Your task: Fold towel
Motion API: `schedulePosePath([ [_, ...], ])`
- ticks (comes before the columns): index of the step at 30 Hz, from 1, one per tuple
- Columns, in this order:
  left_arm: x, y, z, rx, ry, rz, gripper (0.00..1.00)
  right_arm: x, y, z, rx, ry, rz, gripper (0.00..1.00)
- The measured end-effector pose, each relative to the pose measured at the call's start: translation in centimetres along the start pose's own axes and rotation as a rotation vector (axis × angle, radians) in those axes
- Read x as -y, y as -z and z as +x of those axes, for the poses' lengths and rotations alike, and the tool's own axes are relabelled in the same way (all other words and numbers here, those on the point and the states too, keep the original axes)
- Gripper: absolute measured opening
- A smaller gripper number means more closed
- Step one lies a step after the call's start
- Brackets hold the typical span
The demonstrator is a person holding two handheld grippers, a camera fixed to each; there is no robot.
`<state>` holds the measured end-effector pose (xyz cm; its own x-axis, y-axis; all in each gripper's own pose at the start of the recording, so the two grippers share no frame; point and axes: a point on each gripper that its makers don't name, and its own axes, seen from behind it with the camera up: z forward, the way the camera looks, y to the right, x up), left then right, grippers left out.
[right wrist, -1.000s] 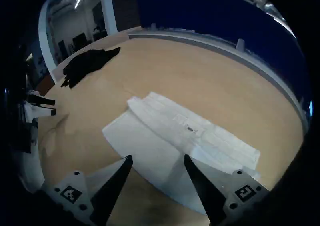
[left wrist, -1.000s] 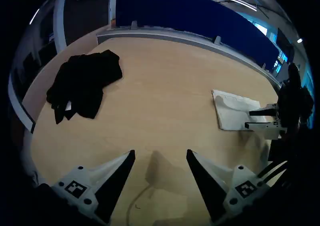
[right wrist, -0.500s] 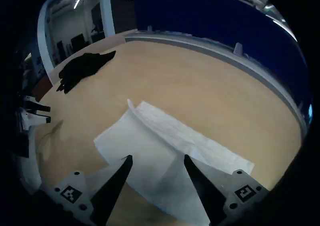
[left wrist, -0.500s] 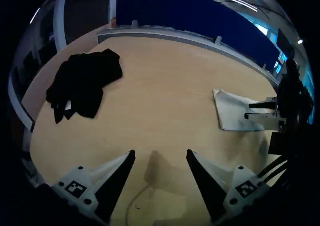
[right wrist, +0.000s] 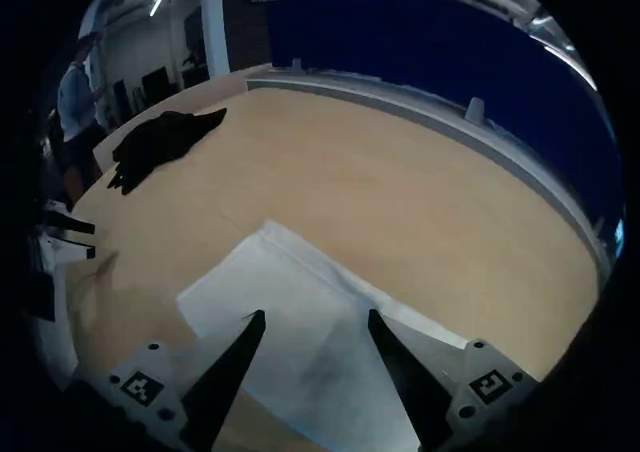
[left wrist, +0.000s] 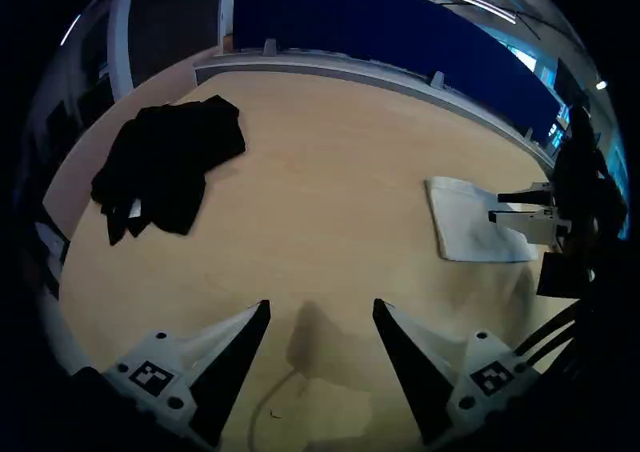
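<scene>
A white towel lies flat in a folded rectangle on the right part of the wooden table. My right gripper hovers open at the towel's right edge, held by a dark-sleeved hand. In the right gripper view the towel spreads under and ahead of the right gripper, whose fingers stand apart with nothing between them. My left gripper is open over bare table, well away from the towel, and it appears small at the far left as the left gripper.
A crumpled black garment lies at the table's left side, seen far off as the black garment. A blue partition runs along the table's far edge. A person stands beyond the table's left end.
The towel's raised upper layer has dropped flat into a smooth rectangle. My right gripper has drawn back and up slightly from it. The left gripper has stayed put.
</scene>
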<state>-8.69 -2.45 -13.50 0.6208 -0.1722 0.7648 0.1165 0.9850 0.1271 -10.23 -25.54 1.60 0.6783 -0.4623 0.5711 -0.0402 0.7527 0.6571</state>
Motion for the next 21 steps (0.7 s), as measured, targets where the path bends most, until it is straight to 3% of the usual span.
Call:
schedulePosePath([
  [21,-0.66,0.30,0.06,-0.001,-0.006,-0.006,0.96,-0.85,0.80,0.45,-0.012,0.004,-0.010,1.00],
])
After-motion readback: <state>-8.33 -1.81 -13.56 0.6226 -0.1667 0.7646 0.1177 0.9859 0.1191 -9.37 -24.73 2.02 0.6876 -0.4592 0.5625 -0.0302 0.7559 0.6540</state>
